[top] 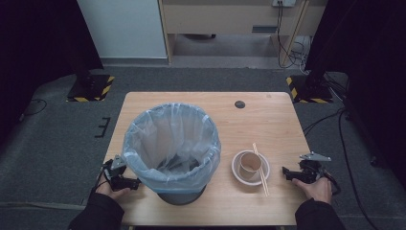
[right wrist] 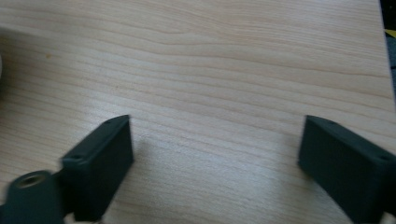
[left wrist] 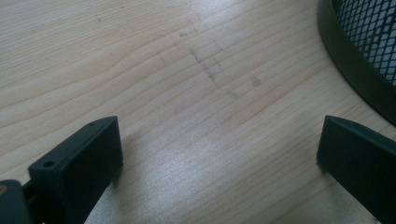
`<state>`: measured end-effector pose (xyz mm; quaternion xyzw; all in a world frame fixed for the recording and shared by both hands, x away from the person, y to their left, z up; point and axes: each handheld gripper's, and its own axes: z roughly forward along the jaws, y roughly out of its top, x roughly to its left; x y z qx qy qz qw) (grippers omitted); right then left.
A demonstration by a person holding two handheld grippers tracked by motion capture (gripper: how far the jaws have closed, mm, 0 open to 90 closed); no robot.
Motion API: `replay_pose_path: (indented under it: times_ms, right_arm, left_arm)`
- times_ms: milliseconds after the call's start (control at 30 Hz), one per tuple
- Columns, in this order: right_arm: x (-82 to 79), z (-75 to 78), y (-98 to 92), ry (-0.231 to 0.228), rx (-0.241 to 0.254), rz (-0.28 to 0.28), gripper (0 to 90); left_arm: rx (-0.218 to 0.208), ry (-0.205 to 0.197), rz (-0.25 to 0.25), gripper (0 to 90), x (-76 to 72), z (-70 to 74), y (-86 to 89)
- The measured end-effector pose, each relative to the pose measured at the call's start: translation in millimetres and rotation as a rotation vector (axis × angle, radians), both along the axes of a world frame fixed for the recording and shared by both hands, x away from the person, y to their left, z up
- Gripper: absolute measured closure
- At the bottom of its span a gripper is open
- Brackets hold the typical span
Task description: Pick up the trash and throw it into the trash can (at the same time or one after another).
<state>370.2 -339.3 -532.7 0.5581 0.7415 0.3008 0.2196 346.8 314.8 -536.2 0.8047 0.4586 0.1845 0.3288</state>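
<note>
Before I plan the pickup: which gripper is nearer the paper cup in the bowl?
Right. The right gripper sits just right of the paper cup in its bowl, jaws open. The left gripper is across the table, beyond the lined waste bin.

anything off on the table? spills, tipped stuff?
No spills. The paper cup lies tipped on its side in the white bowl, a pair of chopsticks laid across the rim. The lined bin stands upright.
</note>
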Motion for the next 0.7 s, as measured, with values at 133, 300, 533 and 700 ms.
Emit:
replay_pose_path:
  times_ms: [133,300,533,700]
  right_arm:
    - [-1.4,4.3,-4.4,0.016,0.017,-0.021,25.1]
    - [-5.4,14.8,-11.1,-0.056,0.065,-0.068,28.3]
    - [-10.7,31.0,-6.7,-0.145,0.101,-0.045,32.1]
    - [-11.6,44.9,2.4,-0.179,0.123,-0.026,32.0]
  left_arm:
    - [0.0,0.0,0.0,0.0,0.0,0.0,0.0]
    - [0.0,0.0,0.0,0.0,0.0,0.0,0.0]
    - [0.001,0.0,0.0,0.0,0.0,0.0,0.0]
    - [0.0,0.0,0.0,0.0,0.0,0.0,-0.1]
